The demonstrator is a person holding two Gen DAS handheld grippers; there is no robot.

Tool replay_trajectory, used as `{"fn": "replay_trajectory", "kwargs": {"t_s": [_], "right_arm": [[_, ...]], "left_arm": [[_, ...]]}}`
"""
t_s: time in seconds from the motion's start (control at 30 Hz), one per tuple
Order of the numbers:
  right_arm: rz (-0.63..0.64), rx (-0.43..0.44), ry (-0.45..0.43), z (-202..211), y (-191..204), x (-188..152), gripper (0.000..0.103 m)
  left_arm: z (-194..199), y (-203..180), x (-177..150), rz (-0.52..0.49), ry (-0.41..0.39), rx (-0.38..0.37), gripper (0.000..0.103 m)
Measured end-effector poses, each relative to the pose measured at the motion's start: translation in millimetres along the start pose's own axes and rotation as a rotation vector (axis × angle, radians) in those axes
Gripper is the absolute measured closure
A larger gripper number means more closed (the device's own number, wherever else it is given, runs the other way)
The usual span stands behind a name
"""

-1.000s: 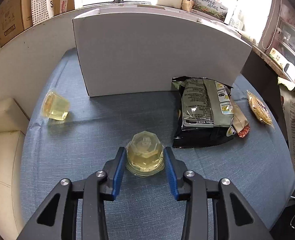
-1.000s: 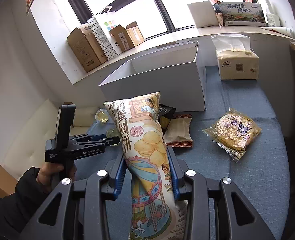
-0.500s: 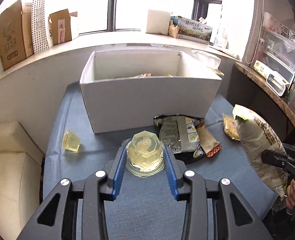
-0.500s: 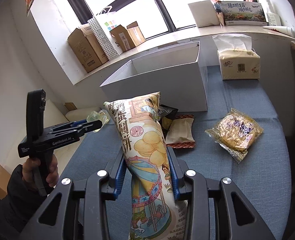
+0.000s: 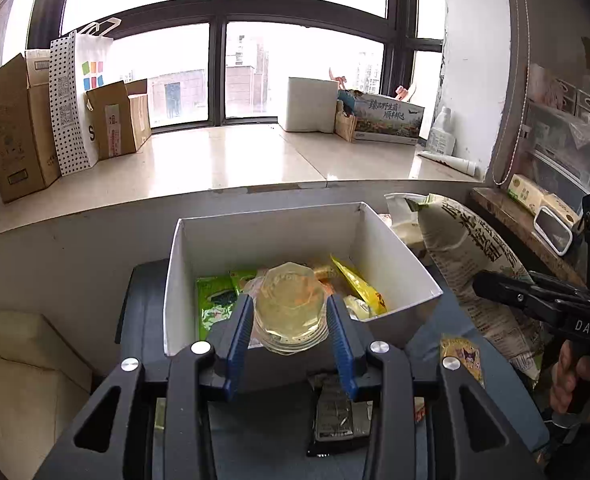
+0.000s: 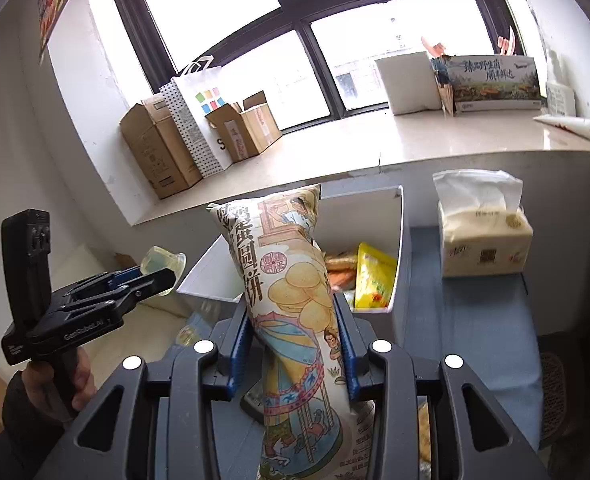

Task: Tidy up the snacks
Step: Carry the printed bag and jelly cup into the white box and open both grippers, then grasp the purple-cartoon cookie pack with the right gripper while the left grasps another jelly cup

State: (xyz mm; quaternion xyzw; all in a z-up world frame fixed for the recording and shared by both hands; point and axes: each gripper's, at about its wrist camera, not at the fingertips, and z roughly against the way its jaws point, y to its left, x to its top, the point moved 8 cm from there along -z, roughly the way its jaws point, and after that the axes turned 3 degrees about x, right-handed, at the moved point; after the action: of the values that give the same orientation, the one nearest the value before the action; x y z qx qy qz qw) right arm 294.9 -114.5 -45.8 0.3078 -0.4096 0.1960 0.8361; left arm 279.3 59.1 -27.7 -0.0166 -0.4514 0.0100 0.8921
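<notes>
**Two snacks held up by the box**

The left gripper (image 5: 289, 320) is squeezing a clear jelly cup (image 5: 289, 308) by its sides. The cup hangs in the air in front of the white box (image 5: 395, 252). The cup looks light, smooth and a bit slippery, and its thin top could tear, so the sides are the best place to hold it.

The right gripper (image 6: 293, 340) is pinching a tall chip bag (image 6: 291, 292) around its middle. The bag looks puffy, soft and light, and the chips inside could break if squeezed hard.

Farther back, the box sits on the blue table (image 6: 475, 320). It already has green, yellow and orange packets inside. A tissue pack (image 6: 483, 240) stands beside it.
</notes>
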Motion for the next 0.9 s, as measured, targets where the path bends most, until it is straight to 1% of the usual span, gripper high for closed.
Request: {"fn": "replay_trajectory", "kwargs": {"t_s": [0.03, 0.1, 0.17, 0.2, 0.23, 0.3, 0.33, 0.37, 0.4, 0.43, 0.47, 0.5, 0.53, 0.57, 0.63, 0.67, 0.7, 0.77, 0.9], "right_arm": [[0.004, -0.008, -0.003, -6, -1, 10, 0.062], [0.003, -0.029, 0.005, -21, -6, 28, 0.062], [0.010, -0.069, 0.022, -36, -12, 42, 0.062], [0.022, -0.091, 0.030, -43, -14, 47, 0.062], [0.026, -0.112, 0.038, -51, -16, 52, 0.062], [0.038, -0.126, 0.057, -66, -16, 58, 0.062], [0.054, -0.132, 0.061, -73, -16, 60, 0.062], [0.072, -0.138, 0.068, -81, -16, 62, 0.060], [0.081, -0.136, 0.085, -89, -15, 63, 0.059], [0.078, -0.130, 0.100, -96, -15, 64, 0.048], [0.077, -0.135, 0.109, -101, -15, 64, 0.018], [0.079, -0.147, 0.106, -103, -16, 65, 0.004], [0.081, -0.144, 0.085, -101, -15, 66, 0.000], [0.085, -0.135, 0.077, -99, -13, 65, 0.000], [0.092, -0.125, 0.111, -100, -11, 59, 0.000], [0.103, -0.141, 0.124, -101, -11, 57, 0.000], [0.118, -0.162, 0.122, -99, -11, 55, 0.000], [0.131, -0.173, 0.105, -94, -12, 54, 0.000], [0.104, -0.137, 0.094, -76, -10, 50, 0.000]], "left_arm": [[-7, 4, 8, 0.002, 0.002, 0.014, 0.061], [-22, 9, 19, 0.001, 0.010, 0.017, 0.061], [-33, 13, 28, 0.018, 0.028, 0.000, 0.061], [-38, 15, 32, 0.026, 0.028, -0.009, 0.061], [-42, 18, 35, 0.030, 0.032, -0.001, 0.061], [-53, 21, 36, 0.032, 0.053, 0.008, 0.060], [-59, 22, 35, 0.031, 0.068, 0.007, 0.057], [-66, 24, 32, 0.036, 0.097, 0.002, 0.050], [-73, 26, 28, 0.044, 0.122, -0.001, 0.024], [-76, 28, 25, 0.052, 0.128, 0.000, 0.000], [-77, 30, 23, 0.055, 0.122, -0.003, 0.000], [-77, 32, 20, 0.057, 0.117, -0.005, 0.000], [-77, 35, 18, 0.060, 0.117, 0.001, 0.000], [-76, 38, 15, 0.060, 0.118, 0.009, 0.000], [-75, 43, 12, 0.055, 0.116, 0.018, 0.000], [-74, 45, 10, 0.055, 0.118, 0.020, 0.000], [-73, 46, 10, 0.058, 0.116, 0.021, 0.000], [-68, 48, 9, 0.065, 0.106, 0.010, 0.000], [-52, 49, 7, 0.061, 0.088, 0.014, 0.000]]}}
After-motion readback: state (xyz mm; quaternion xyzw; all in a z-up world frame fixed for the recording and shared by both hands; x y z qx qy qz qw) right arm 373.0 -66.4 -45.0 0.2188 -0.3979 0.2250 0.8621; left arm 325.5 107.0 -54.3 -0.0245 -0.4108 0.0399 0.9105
